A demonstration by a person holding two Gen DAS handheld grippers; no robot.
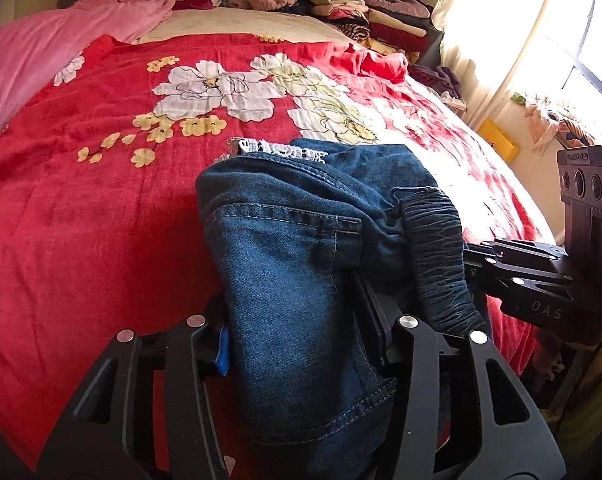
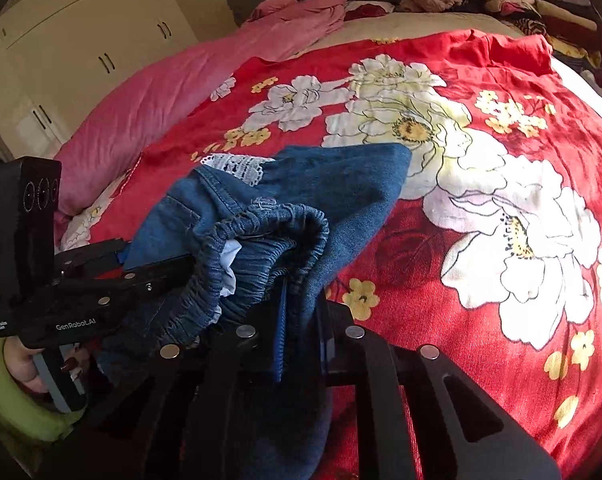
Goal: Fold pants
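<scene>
The pants [image 1: 297, 248] are bunched into a loose heap on the bed [image 1: 81, 240], hanging between the two claws, not laid flat. The left claw [image 1: 297, 336] has a thick fold of denim filling the gap between its fingers, and the pads look pressed against the cloth on both sides, so it holds the pants at a middling width. The right claw [image 2: 289, 320] is pinched nearly closed on a thin edge of denim just below the elastic waistband [image 2: 261, 248], which curls up and to its left. From the left claw, the right claw sits just to the right, reaching into the same bundle; from the right claw, the left one lies close on the left, its body under the cloth.

By my reading, folding has barely begun, or a fold is mid-way: no neat crease shows, the waistband is crumpled, and a lace-trimmed hem [image 1: 279, 150] pokes out ahead of both claws, on the far side of the heap. Spreading the legs, lining them up and doubling them over seems left to do. Whether the legs are already laid together I cannot tell from the bunched cloth.

No real containers are in view. Far beyond the claws, at the head of the bed, a stack of folded clothes [image 1: 365, 12] sits loose, in no basket or box. Closed cupboards [image 2: 81, 40] stand off to the right claw's left.
</scene>
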